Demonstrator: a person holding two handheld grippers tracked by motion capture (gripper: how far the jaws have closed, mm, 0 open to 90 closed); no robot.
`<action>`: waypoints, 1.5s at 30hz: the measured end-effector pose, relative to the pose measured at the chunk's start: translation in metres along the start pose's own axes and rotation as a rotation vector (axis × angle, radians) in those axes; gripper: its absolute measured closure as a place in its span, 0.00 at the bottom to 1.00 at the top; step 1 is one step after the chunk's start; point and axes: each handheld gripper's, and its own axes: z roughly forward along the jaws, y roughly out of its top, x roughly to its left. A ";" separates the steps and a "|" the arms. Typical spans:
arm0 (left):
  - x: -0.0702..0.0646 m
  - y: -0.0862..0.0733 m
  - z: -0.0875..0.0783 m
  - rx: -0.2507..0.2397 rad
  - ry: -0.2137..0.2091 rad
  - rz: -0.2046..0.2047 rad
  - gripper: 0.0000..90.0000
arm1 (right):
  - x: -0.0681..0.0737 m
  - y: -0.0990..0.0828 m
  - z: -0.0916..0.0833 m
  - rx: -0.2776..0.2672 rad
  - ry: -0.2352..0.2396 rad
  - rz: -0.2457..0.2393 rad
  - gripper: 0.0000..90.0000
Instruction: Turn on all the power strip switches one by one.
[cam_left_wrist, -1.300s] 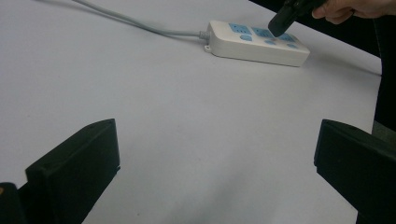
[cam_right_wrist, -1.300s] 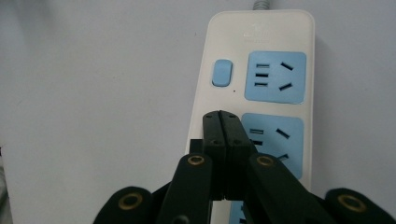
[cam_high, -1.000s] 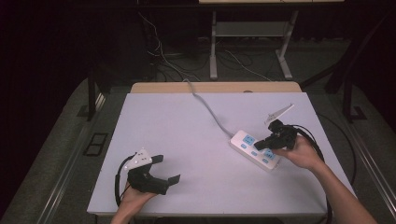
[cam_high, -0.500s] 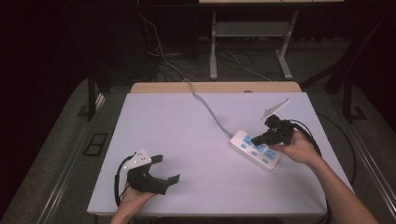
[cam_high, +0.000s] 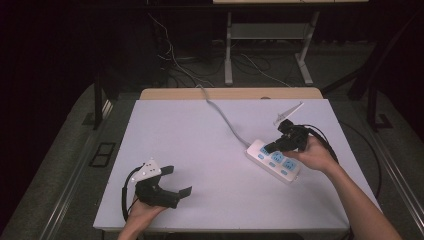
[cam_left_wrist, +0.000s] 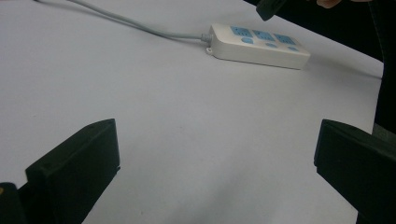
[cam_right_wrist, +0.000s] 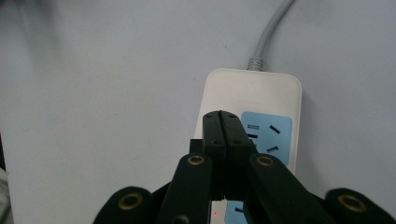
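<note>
Near edge of the white bench (cam_high: 200, 150): the left hand (cam_high: 142, 215) holds the left hand-held gripper (cam_high: 177, 181) low over the surface, resting near the front left corner, jaws spread wide with nothing between them; grey three-cornered plate on top, black cable looped beside it. In the left gripper view the two black jaws stand far apart at the bottom corners, bare bench between them, and the power strip (cam_left_wrist: 259, 44) lies well ahead, well apart from this hand-held gripper. Farther in, on the right half of the bench: the white power strip (cam_high: 273, 161) lies flat and slantwise, three blue socket panels in a row along its top, with small blue buttons beside them. The right hand (cam_high: 315, 155) holds the right hand-held gripper (cam_high: 270, 148) over the strip's far end, jaws pressed together with nothing gripped, tips pointing down at the first socket. In the right gripper view the closed jaws meet just over the blue socket panel (cam_right_wrist: 268, 133) nearest the cable; whether the tips touch the strip I cannot tell. Farthest: the grey cable (cam_high: 225, 117) runs from the strip's end across the bench toward the back edge and off it
</note>
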 end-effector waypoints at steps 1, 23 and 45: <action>0.000 0.000 0.000 0.000 0.000 -0.001 0.00 | 0.000 0.001 0.001 0.002 0.003 0.004 1.00; 0.000 0.000 -0.001 -0.002 0.004 -0.002 0.00 | -0.006 0.003 0.021 0.010 0.020 0.013 1.00; 0.000 0.000 -0.001 0.000 0.003 0.001 0.00 | -0.006 0.000 0.033 0.011 0.026 0.013 1.00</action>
